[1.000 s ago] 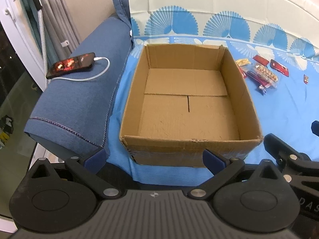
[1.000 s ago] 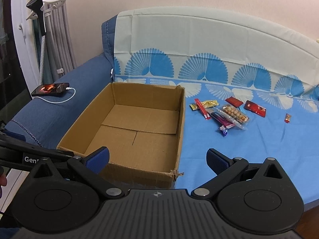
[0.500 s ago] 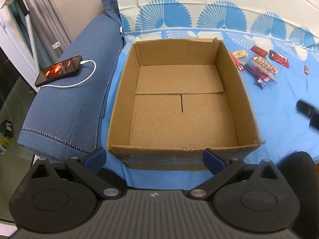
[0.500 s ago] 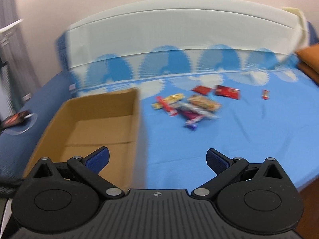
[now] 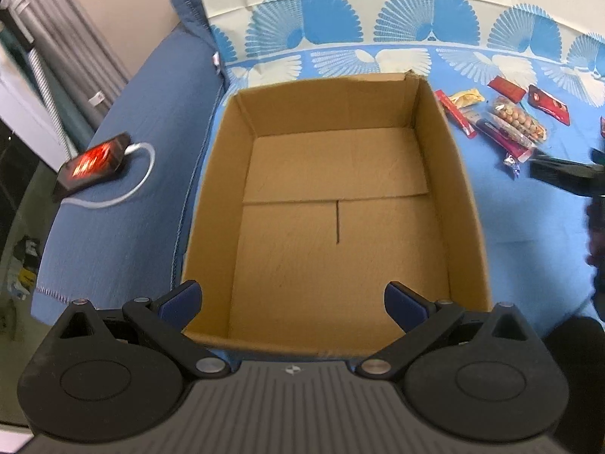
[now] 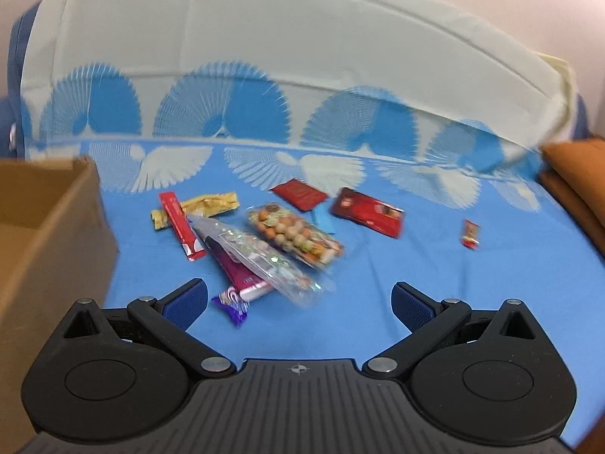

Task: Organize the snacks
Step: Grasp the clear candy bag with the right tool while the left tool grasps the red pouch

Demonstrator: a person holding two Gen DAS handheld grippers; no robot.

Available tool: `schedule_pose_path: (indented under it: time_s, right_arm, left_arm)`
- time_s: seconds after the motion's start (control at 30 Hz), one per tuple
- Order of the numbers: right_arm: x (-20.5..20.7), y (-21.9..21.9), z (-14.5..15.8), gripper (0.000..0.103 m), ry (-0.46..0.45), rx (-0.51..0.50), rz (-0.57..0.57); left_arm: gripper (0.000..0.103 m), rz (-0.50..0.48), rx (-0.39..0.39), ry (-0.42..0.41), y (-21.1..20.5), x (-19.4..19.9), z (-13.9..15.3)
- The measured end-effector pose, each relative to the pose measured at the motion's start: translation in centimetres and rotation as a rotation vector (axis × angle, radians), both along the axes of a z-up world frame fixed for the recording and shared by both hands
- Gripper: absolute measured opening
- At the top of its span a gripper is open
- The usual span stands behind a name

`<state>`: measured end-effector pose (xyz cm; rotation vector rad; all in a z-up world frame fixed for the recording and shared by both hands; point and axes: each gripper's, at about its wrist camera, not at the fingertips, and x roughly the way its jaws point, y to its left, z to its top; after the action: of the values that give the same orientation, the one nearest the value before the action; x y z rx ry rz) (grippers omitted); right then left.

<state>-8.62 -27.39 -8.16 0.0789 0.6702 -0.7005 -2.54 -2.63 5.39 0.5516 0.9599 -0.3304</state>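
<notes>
On the blue sofa cover [image 6: 435, 283], snacks [image 6: 291, 234] are scattered beside a cardboard box [image 5: 332, 204]; the left claw [image 5: 293, 302] and the right claw [image 6: 298, 302] are held spread, gripping nothing.

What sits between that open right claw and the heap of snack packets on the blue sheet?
Nothing visible. The right gripper, jaws open, faces the heap of snack packets across bare blue patterned sheet. The brown cardboard box stands off to its left, beside the path, and its inside shows empty in the left wrist view.
</notes>
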Motion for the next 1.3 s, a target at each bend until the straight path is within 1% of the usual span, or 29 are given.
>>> schedule_pose_path:
  time_s: [0.03,0.1,0.17,0.23,0.27,0.33,0.37,0.4,0.43,0.5,0.53,0.6,0.67,0.73,0.87,0.9,0.97,1.0,1.07,1.1,1.17,1.23,1.27,1.3]
  right_arm:
    - [1.2,-0.2,-0.7,0.103,0.013,-0.023,0.009]
    - [3.0,-0.7,-1.5,0.103,0.004,-0.056,0.032]
    - [4.8,-1.7,-2.5,0.103,0.012,-0.092,0.030]
    - [6.5,-3.3,-3.6,0.103,0.061,-0.083,0.028]
    - [7.0,-3.9,-4.2,0.101,0.082,-0.076,0.022]
    - [7.3,-5.1,-4.9,0.084,0.086,-0.063,0.031]
    - [7.0,-5.8,-5.2,0.054,0.069,-0.041,0.044]
    - [6.5,-6.8,-5.2,0.026,0.036,0.020,0.065]
    - [5.6,-7.5,-5.2,0.026,0.010,0.062,0.066]
    - [3.3,-8.4,-4.4,0.014,-0.051,0.093,0.045]
    - [1.9,-8.7,-3.9,0.013,-0.088,0.117,0.034]
    - [-1.4,-9.4,-2.6,0.007,-0.164,0.169,0.011]
    - [-4.9,-10.3,-1.8,0.007,-0.211,0.202,-0.047]
    - [-8.6,-11.6,-1.6,0.006,-0.262,0.248,-0.110]
    - [-14.6,-14.3,-2.6,0.007,-0.340,0.375,-0.270]
    - [-15.7,-14.7,-3.0,0.007,-0.347,0.391,-0.302]
    - [-17.6,-15.3,-3.8,0.007,-0.361,0.424,-0.349]
    - [-18.3,-15.8,-4.2,0.007,-0.376,0.451,-0.365]
    - [-19.3,-16.6,-4.7,0.007,-0.398,0.491,-0.387]
    - [-19.9,-17.0,-4.9,0.007,-0.407,0.503,-0.394]
    - [-20.7,-17.5,-5.1,0.007,-0.424,0.514,-0.399]
    - [-21.4,-18.2,-5.6,0.007,-0.438,0.545,-0.397]
    - [-21.7,-18.5,-5.8,0.007,-0.446,0.562,-0.394]
    - [-22.0,-18.8,-6.0,0.007,-0.452,0.578,-0.389]
  left_arm:
    - [0.103,-0.008,0.003,-0.001,-0.8,0.3,0.0]
    - [0.103,-0.018,0.010,-0.002,-2.0,0.7,0.0]
    - [0.103,-0.033,0.016,-0.003,-3.5,1.1,-0.2]
    - [0.103,-0.046,0.025,-0.005,-4.9,1.5,-0.5]
    - [0.103,-0.053,0.026,-0.006,-5.5,1.6,-0.6]
    - [0.103,-0.065,0.027,-0.010,-6.8,2.1,-0.6]
    - [0.103,-0.071,0.026,-0.012,-7.4,2.3,-0.6]
    - [0.103,-0.077,0.023,-0.013,-8.1,2.5,-0.6]
    - [0.103,-0.085,0.019,-0.012,-8.9,2.8,-0.5]
    - [0.103,-0.102,-0.001,-0.001,-10.6,3.4,-0.3]
    - [0.103,-0.118,-0.020,-0.004,-11.8,3.7,-0.1]
    - [0.103,-0.161,-0.039,-0.019,-14.3,4.0,0.1]
    - [0.103,-0.218,-0.064,-0.046,-17.6,4.2,0.0]
    - [0.103,-0.272,-0.090,-0.057,-21.5,4.4,-0.5]
    - [0.103,-0.404,-0.147,0.007,-30.0,5.2,-2.4]
    - [0.103,-0.441,-0.165,0.018,-32.1,5.4,-2.9]
    - [0.103,-0.548,-0.193,0.010,-36.1,5.3,-4.2]
    - [0.103,-0.607,-0.183,-0.002,-38.1,5.2,-4.9]
    - [0.103,-0.756,-0.141,-0.044,-42.0,4.5,-6.8]
    - [0.103,-0.839,-0.098,-0.061,-44.0,4.0,-8.0]
    - [0.103,-1.045,0.025,-0.102,-47.7,2.9,-10.7]
    - [0.103,-1.234,0.141,-0.221,-50.1,1.4,-13.7]
    - [0.103,-1.299,0.187,-0.256,-50.8,0.9,-15.0]
    - [0.103,-1.352,0.228,-0.252,-51.7,0.8,-16.3]
